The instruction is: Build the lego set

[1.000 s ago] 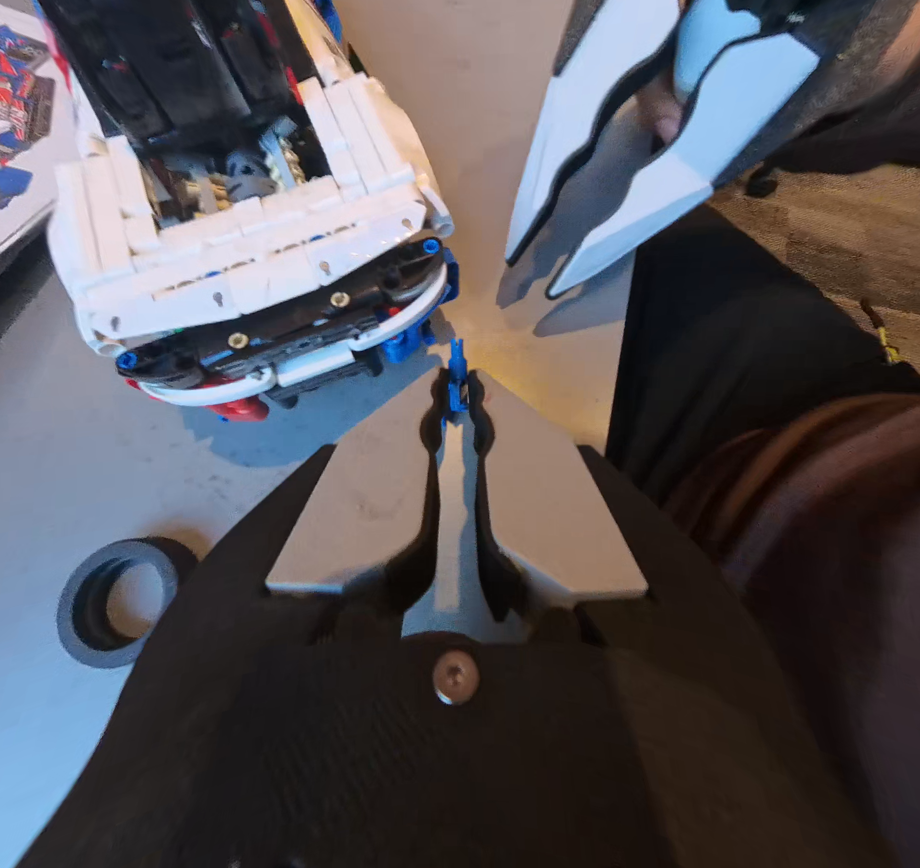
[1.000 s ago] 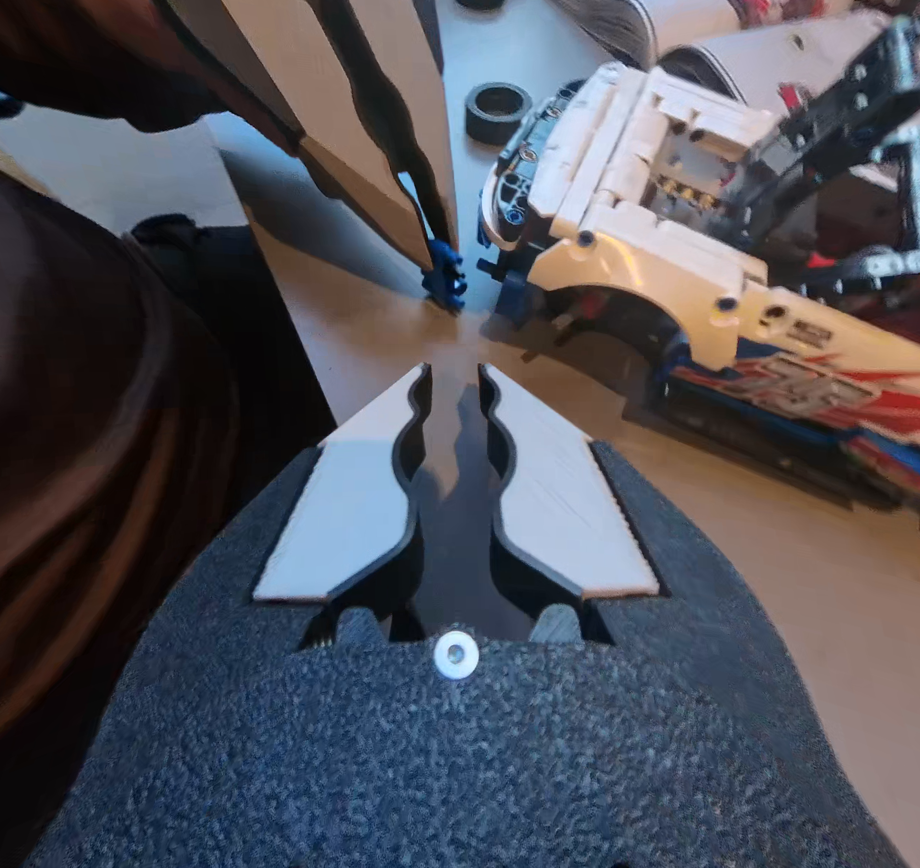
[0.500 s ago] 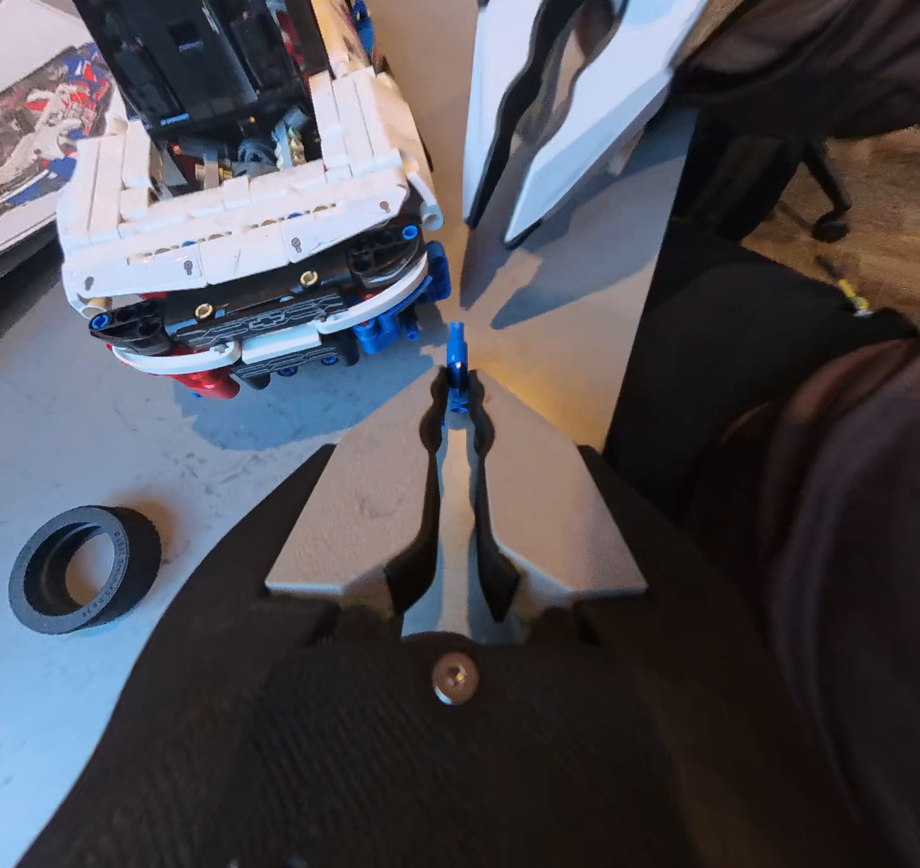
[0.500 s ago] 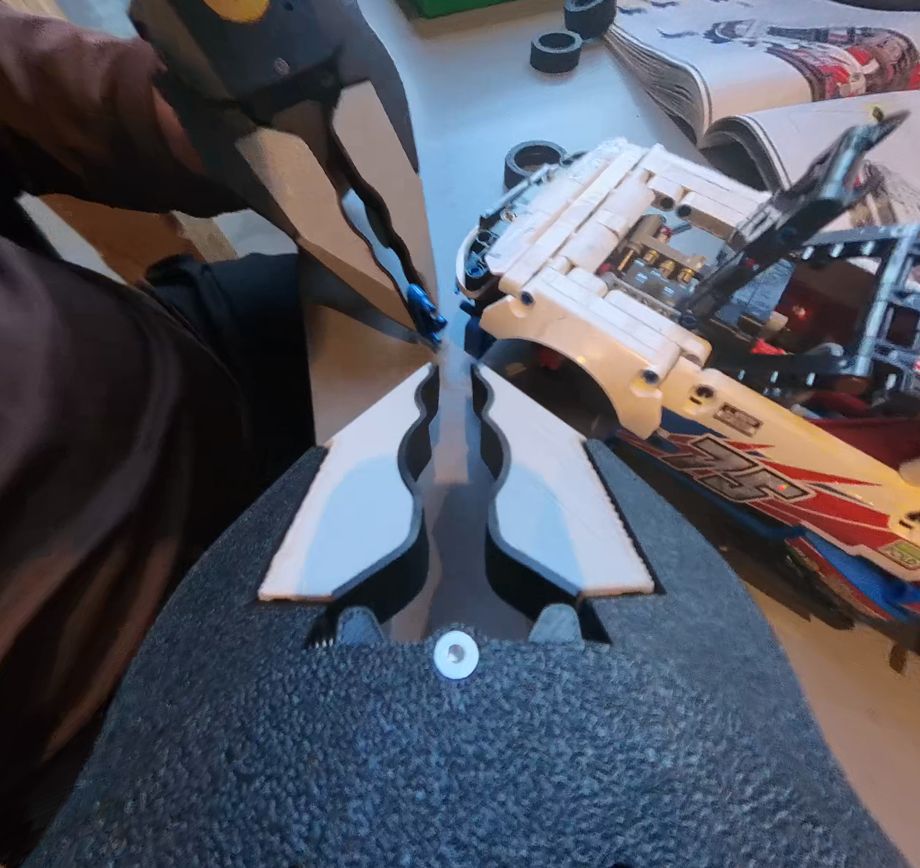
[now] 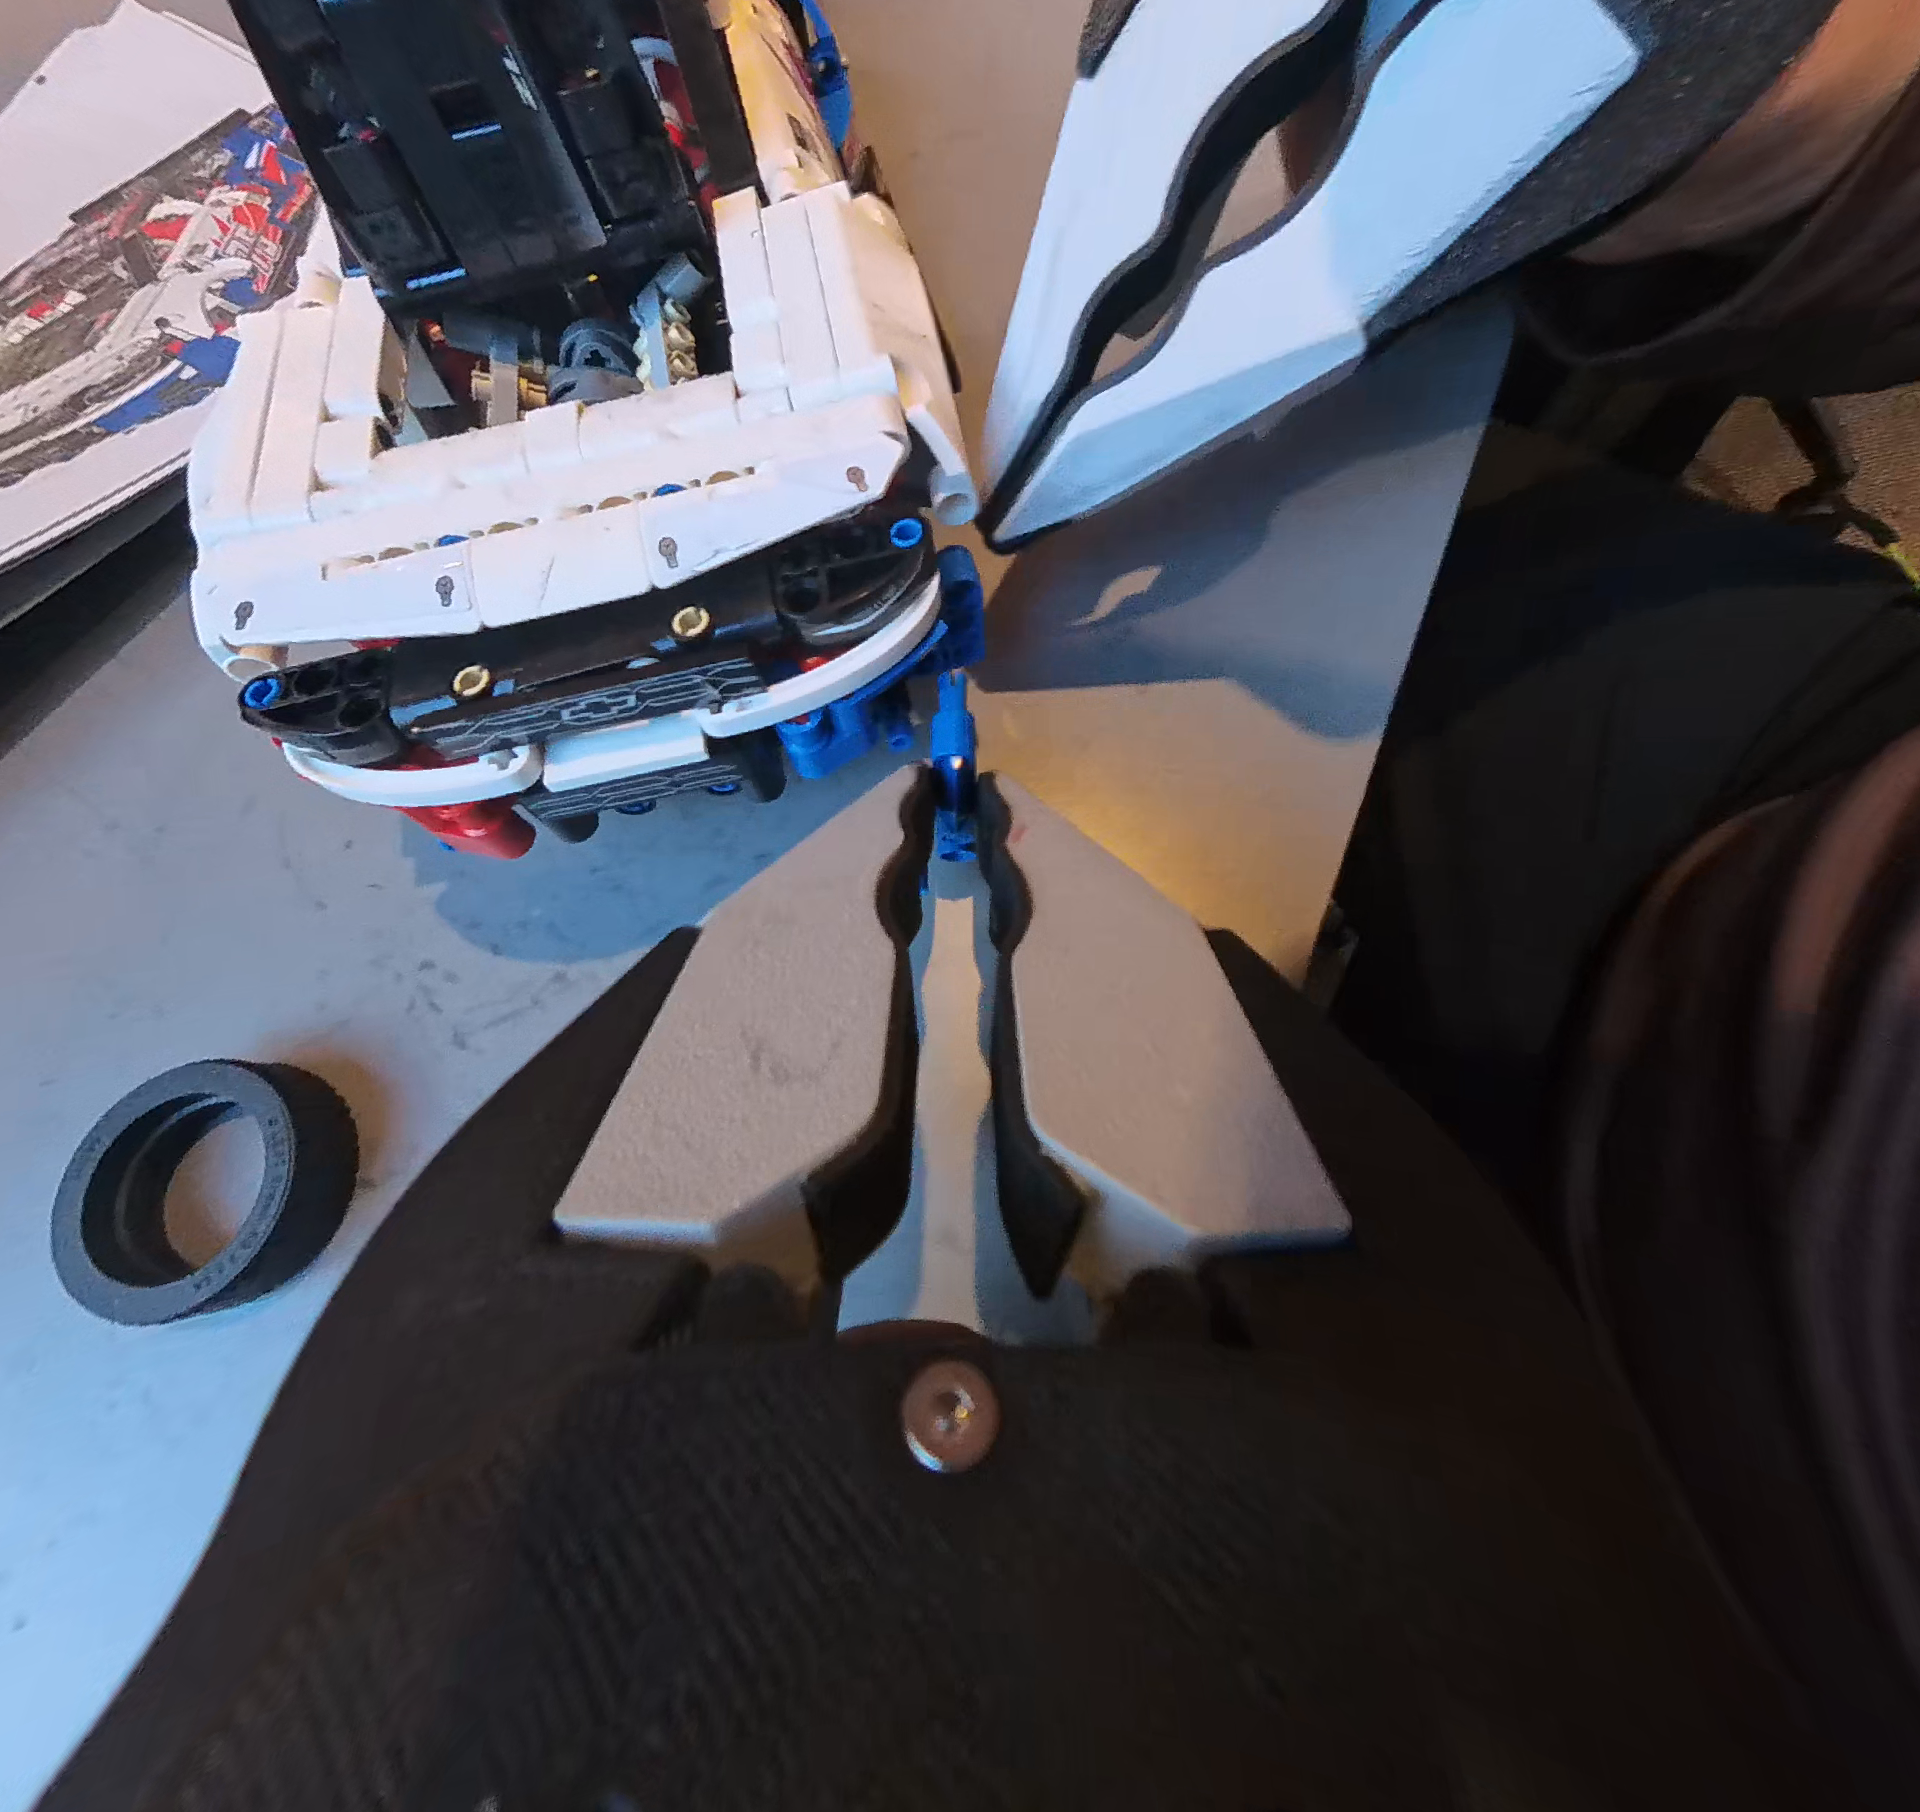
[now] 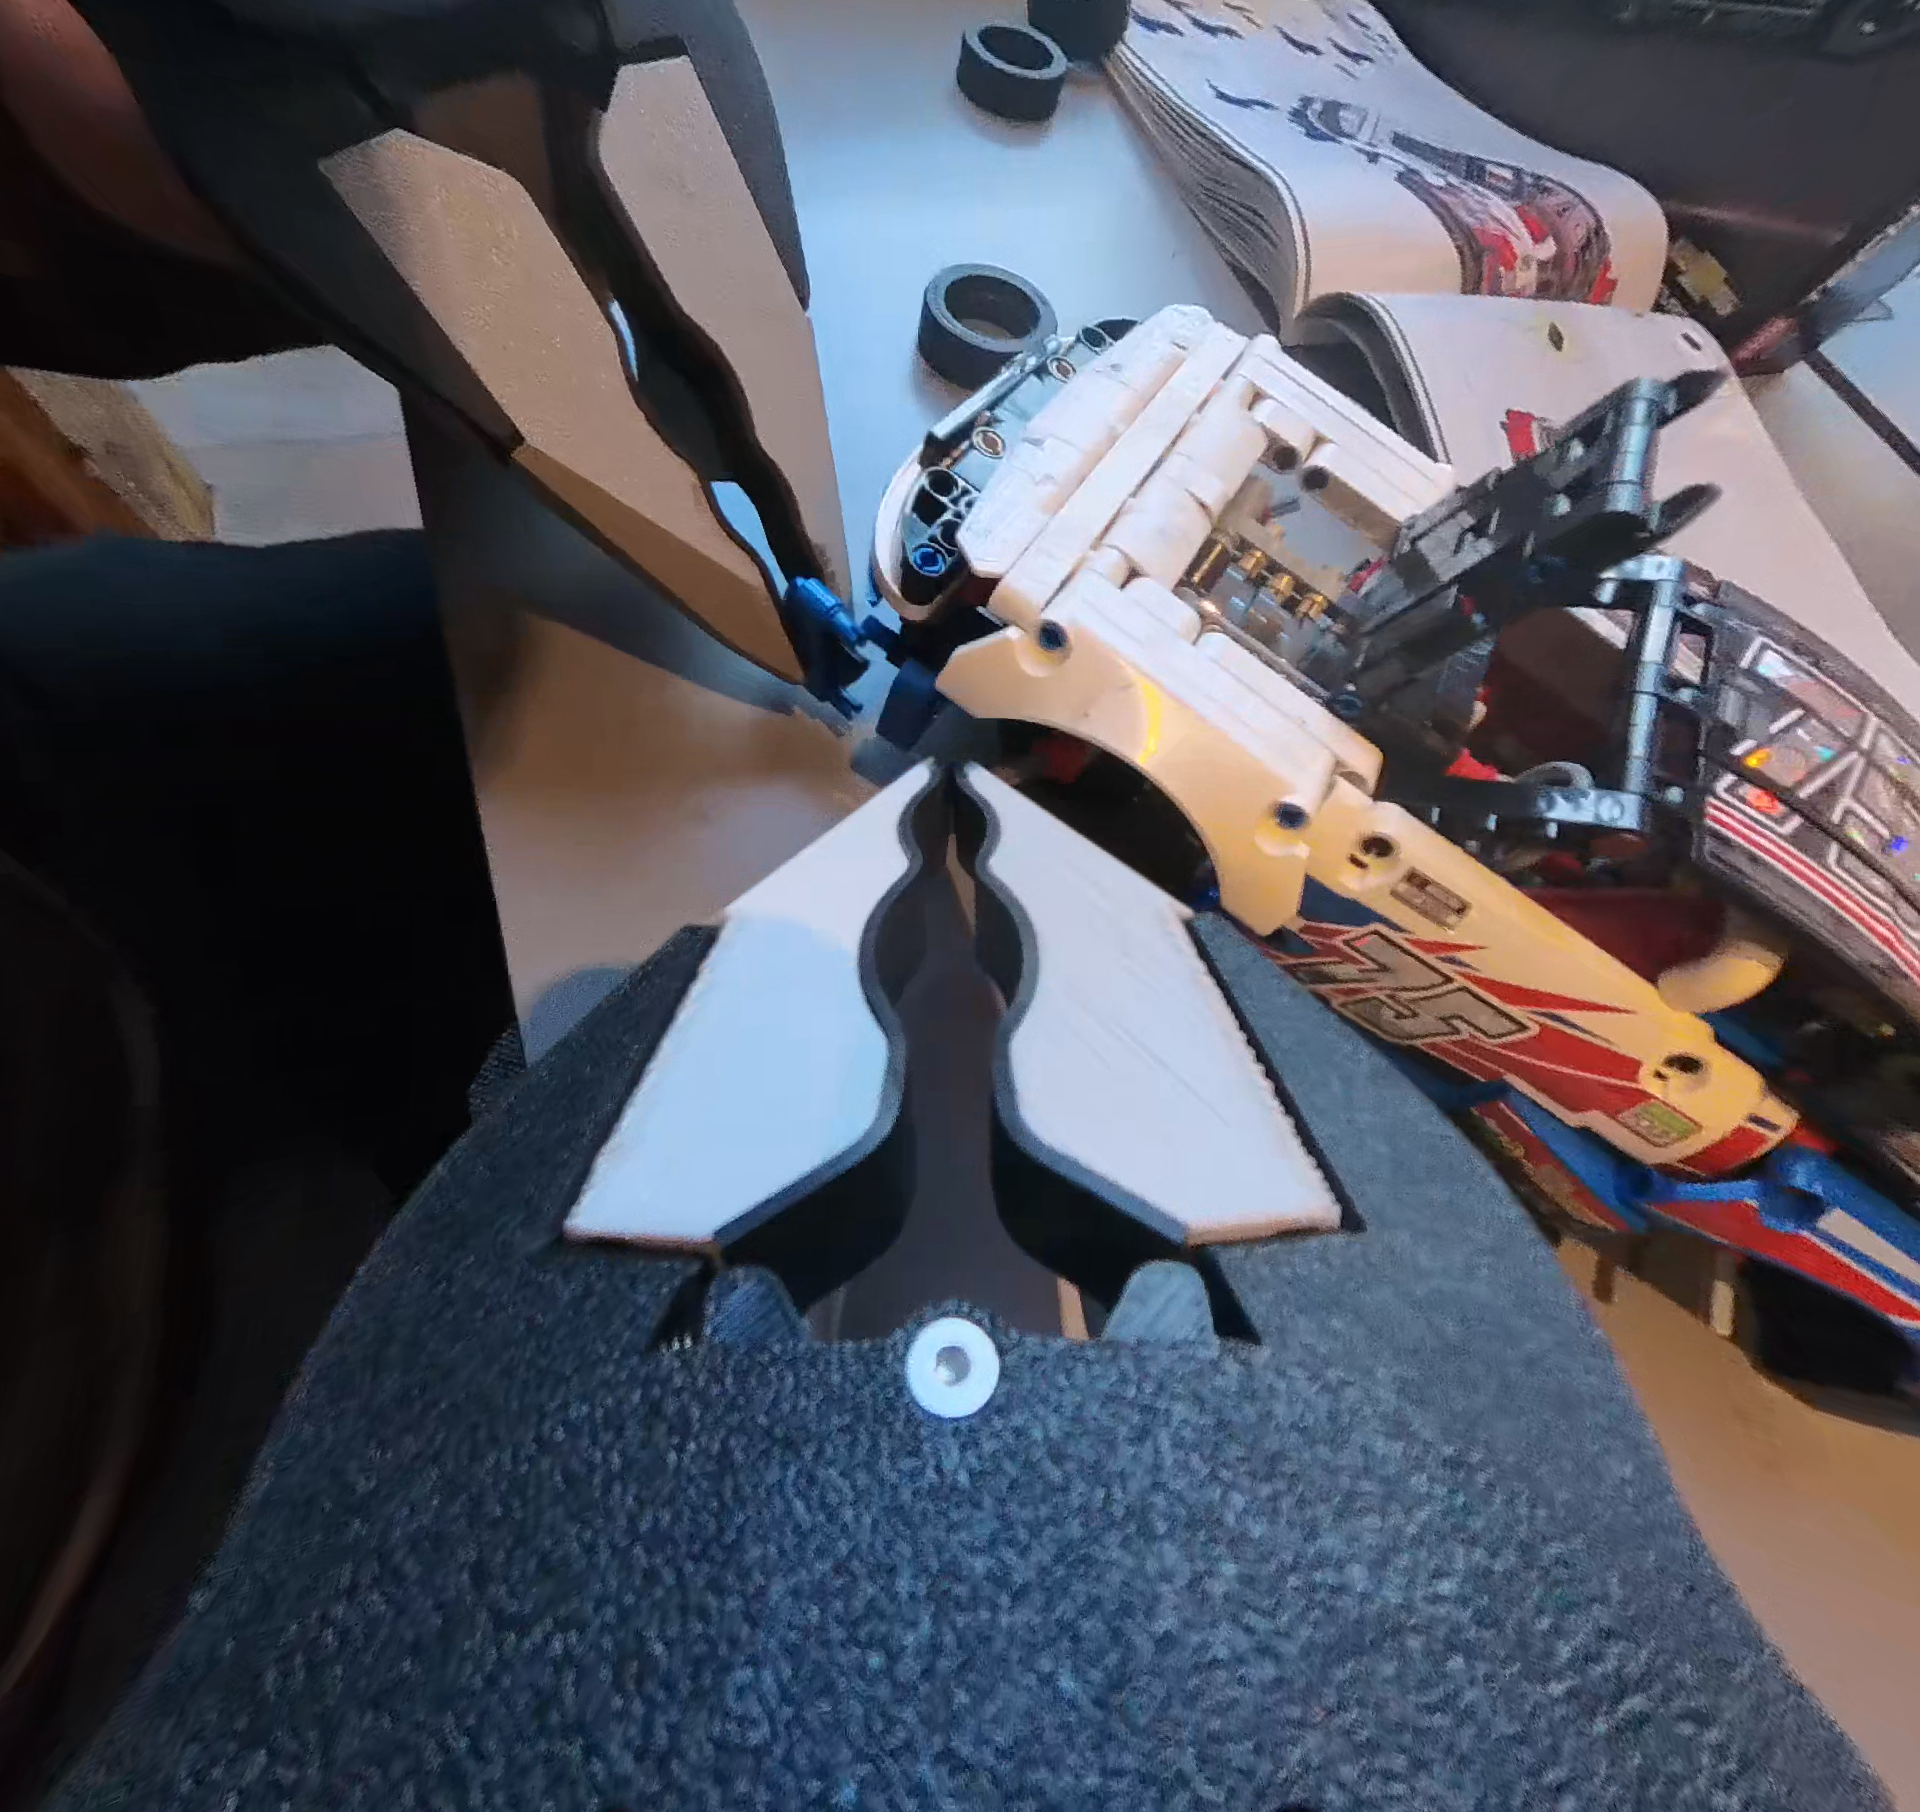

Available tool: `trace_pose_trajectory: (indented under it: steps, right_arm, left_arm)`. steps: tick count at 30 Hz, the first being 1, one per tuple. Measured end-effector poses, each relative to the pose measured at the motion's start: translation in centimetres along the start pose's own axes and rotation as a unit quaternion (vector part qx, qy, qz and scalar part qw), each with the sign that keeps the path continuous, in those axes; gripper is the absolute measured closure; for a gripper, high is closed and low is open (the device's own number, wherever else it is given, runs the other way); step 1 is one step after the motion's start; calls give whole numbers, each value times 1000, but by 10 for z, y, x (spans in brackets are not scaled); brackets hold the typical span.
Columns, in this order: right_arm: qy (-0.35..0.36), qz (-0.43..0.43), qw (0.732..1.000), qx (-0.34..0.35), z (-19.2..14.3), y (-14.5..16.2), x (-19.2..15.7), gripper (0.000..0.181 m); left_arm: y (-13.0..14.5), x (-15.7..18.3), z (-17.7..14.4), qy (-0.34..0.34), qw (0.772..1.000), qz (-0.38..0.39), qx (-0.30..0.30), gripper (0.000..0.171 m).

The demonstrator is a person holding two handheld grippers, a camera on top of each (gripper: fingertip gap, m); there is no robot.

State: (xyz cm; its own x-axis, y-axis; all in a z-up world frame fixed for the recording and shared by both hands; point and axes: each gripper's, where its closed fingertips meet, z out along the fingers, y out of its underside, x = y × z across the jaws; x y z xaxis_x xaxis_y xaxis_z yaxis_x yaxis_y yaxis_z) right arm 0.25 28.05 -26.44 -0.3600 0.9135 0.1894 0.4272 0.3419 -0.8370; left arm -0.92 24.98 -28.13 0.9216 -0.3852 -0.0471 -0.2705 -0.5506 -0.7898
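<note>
Fingers of the left gripper (image 5: 951, 796) pinch a small, light, stiff blue pin (image 5: 951, 760) by its end near the car (image 5: 561, 515), while the right gripper (image 6: 951, 775) is nearly closed, empty.

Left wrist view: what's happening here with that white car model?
A person is building a white, black and blue brick-built car on a pale table. The left gripper is shut on a small blue connector piece, holding it at the car's front corner. The right gripper is empty, nearly shut, beside that corner. A loose black rubber tyre lies nearby.
</note>
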Motion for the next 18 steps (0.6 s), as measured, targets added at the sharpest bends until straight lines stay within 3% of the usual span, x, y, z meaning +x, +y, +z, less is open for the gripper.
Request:
trace_pose_trajectory:
  steps: [11, 18]
  right_arm:
    - [55, 16, 998, -22, -13, 14, 16, 181]
    - [-17, 28, 999, -5, -12, 7, -2, 175]
  left_arm:
    - [-3, 5, 2, -3, 1000, -3, 3, 168]
    - [-11, 9, 3, -4, 999, -34, 21, 168]
